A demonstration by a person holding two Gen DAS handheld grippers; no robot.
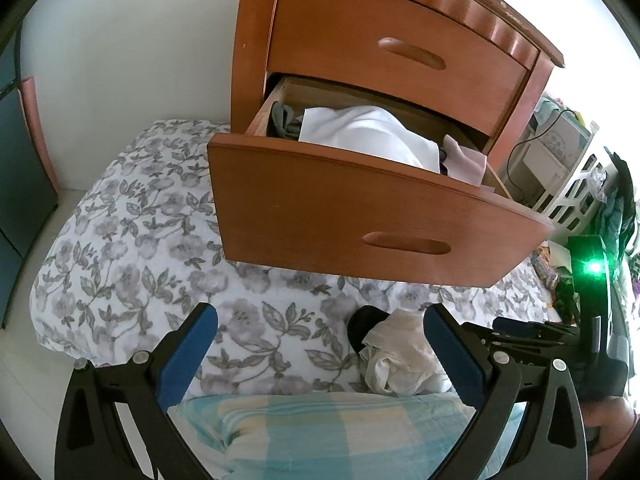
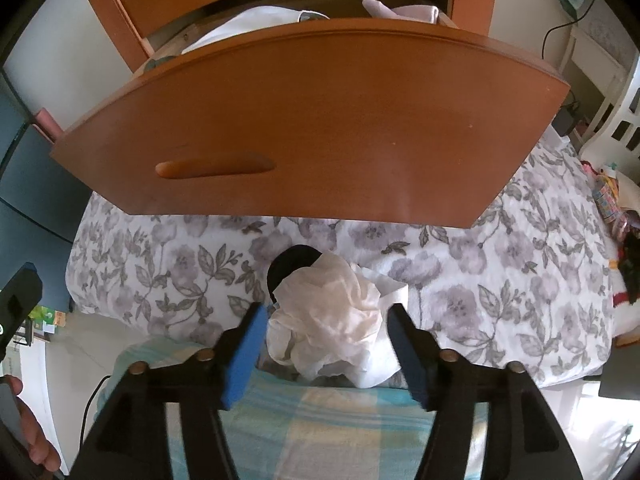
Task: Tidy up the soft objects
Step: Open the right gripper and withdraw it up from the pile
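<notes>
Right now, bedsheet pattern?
Grey-lilac floral print on the white bedsheet; clearest in left wrist view.

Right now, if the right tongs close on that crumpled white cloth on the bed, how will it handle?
The crumpled white cloth looks thin and loosely bunched, so it will probably compress, then drape and trail. It seems light. The black item partly under it might drag along.

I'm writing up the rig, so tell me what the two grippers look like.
Both look alike. The left gripper and right gripper each have two black, angular plastic fingers with cut-out slots and silver pivot screws, ending in flat blue pads. In the left view, the right unit's black body carries a glowing green light. No sleeves show.
</notes>
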